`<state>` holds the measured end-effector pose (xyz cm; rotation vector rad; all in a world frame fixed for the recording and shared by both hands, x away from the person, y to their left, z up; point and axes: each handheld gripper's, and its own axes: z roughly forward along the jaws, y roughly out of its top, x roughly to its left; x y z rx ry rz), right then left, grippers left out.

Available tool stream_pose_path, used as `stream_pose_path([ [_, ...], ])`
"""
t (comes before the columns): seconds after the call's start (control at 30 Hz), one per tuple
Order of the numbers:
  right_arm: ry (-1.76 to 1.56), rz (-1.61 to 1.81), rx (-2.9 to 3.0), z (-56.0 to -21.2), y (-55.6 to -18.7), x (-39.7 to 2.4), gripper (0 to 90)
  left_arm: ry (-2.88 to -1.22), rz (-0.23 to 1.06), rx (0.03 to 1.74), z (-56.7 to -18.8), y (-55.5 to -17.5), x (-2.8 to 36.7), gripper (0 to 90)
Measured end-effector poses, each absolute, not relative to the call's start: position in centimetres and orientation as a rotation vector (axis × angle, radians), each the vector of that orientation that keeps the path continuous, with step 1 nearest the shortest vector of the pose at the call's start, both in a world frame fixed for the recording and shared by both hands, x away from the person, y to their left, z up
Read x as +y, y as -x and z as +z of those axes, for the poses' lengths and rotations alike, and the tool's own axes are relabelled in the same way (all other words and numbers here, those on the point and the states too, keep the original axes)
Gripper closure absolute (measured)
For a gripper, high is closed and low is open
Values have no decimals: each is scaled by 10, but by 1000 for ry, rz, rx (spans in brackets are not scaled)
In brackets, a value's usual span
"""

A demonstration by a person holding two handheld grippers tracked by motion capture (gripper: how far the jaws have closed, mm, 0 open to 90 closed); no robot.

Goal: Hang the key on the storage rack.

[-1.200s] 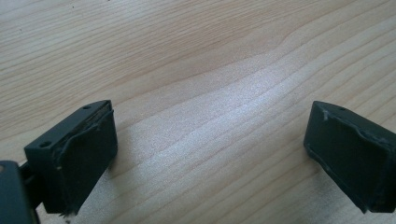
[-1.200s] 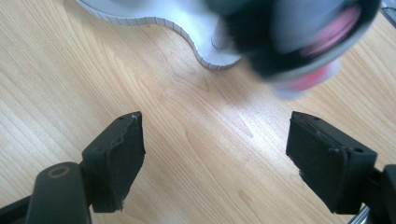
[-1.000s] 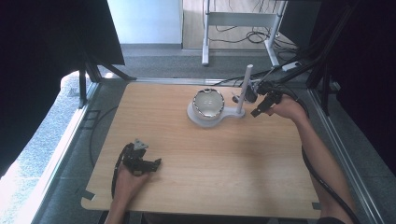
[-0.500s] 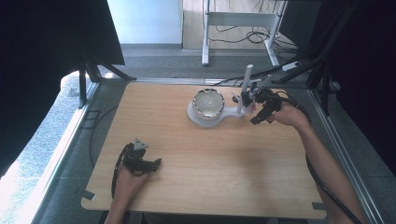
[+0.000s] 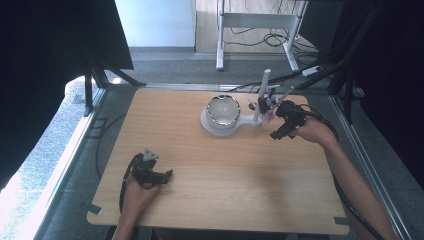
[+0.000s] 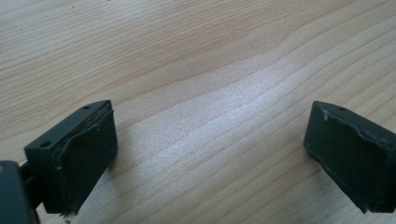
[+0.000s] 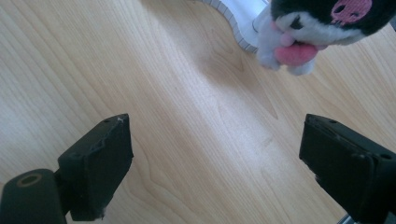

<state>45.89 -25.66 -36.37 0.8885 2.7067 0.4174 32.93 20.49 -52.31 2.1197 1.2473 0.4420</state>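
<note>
A white stand (image 5: 216,125) holds a shiny metal bowl (image 5: 223,110) and an upright white post (image 5: 262,92) at the table's far right. A small black-and-white plush toy (image 5: 267,102) with pink marks hangs by the post; it shows close up as the plush toy (image 7: 322,28) beside the stand's base (image 7: 236,18). My right gripper (image 5: 279,131) stands open just right of the stand, nothing between its jaws, the toy a little beyond them (image 7: 215,154). My left gripper (image 5: 162,176) rests open on bare wood near the front left corner (image 6: 210,154).
The wooden table (image 5: 200,170) has a dark frame around it. A black cable (image 5: 327,125) trails from the right gripper off the right edge. Another cable (image 5: 125,177) loops by the left hand. A white desk frame (image 5: 255,22) stands on the floor beyond.
The right gripper has moved left and toward the front, from beside the post to just in front of the toy. The left gripper has not moved.
</note>
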Motion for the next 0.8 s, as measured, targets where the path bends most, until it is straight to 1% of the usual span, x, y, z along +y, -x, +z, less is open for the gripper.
stream_pose_path([
  [0.3,-872,427,2719,-367,-444,-261,96,-2115,443,1249,-523,-329,205,26],
  [0.6,-862,438,2736,-370,-431,-269,38,-2113,441,1252,-523,-329,204,27],
  [0.8,-864,443,2733,-373,-422,-275,30,-2112,441,1253,-523,-329,204,27],
])
